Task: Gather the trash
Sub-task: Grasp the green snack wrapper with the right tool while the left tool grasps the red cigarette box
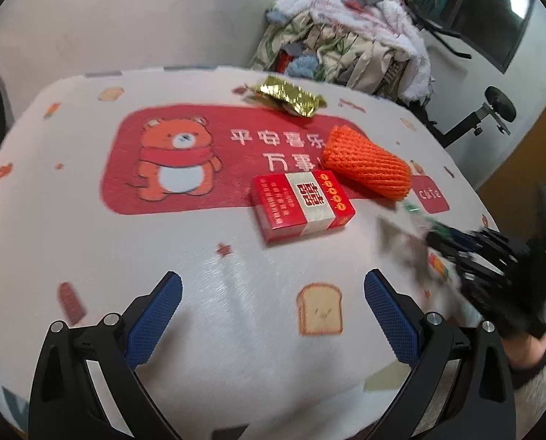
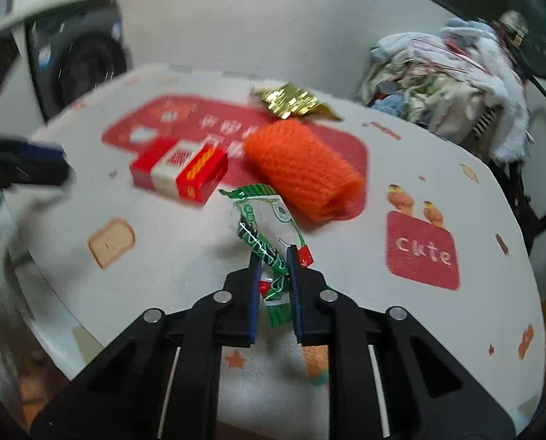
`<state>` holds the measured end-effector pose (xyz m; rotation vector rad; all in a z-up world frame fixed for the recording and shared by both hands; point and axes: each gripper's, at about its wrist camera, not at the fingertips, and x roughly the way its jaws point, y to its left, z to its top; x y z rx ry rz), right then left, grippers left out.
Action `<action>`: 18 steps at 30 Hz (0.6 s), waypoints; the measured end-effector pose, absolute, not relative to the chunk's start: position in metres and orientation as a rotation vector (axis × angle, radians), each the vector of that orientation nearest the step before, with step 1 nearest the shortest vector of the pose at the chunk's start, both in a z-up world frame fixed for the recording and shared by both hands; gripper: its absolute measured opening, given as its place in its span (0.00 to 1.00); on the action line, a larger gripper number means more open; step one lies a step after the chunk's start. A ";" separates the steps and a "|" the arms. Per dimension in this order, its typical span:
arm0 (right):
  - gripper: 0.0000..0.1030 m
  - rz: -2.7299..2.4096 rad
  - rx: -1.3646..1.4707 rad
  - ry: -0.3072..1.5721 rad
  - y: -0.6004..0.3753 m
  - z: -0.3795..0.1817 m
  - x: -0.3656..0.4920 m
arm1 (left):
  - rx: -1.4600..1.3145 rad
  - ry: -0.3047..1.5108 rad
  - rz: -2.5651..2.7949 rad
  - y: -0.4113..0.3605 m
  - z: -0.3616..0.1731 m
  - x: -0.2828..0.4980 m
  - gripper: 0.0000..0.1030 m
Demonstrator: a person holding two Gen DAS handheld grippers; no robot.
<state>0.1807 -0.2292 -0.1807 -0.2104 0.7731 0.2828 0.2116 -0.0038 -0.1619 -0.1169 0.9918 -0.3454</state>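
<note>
My right gripper (image 2: 274, 253) is shut on a green and white snack wrapper (image 2: 262, 220), held just above the table; it shows blurred in the left wrist view (image 1: 438, 236). My left gripper (image 1: 273, 286) is open and empty over the near part of the table. Ahead of it lie a red cigarette box (image 1: 302, 203), an orange foam net sleeve (image 1: 364, 161) and a gold foil wrapper (image 1: 287, 95). In the right wrist view the box (image 2: 179, 170), sleeve (image 2: 302, 172) and gold wrapper (image 2: 291, 101) lie beyond the held wrapper.
The table (image 1: 89, 242) has a white cloth with a red bear panel. A pile of laundry (image 1: 353, 40) stands behind its far right edge. A washing machine (image 2: 82, 62) stands at the far left in the right wrist view.
</note>
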 end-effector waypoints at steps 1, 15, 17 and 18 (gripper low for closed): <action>0.17 0.268 -0.175 0.756 -0.235 -0.176 0.177 | -0.138 1.014 -0.337 -0.007 -0.166 0.220 0.94; 0.17 0.167 0.034 0.688 -0.283 -0.163 0.153 | -0.258 1.134 -0.223 -0.058 -0.181 0.304 0.94; 0.17 0.167 0.043 0.686 -0.285 -0.164 0.151 | -0.244 1.145 -0.195 -0.061 -0.183 0.310 0.94; 0.17 0.166 0.048 0.686 -0.287 -0.164 0.151 | -0.244 1.150 -0.185 -0.063 -0.185 0.312 0.94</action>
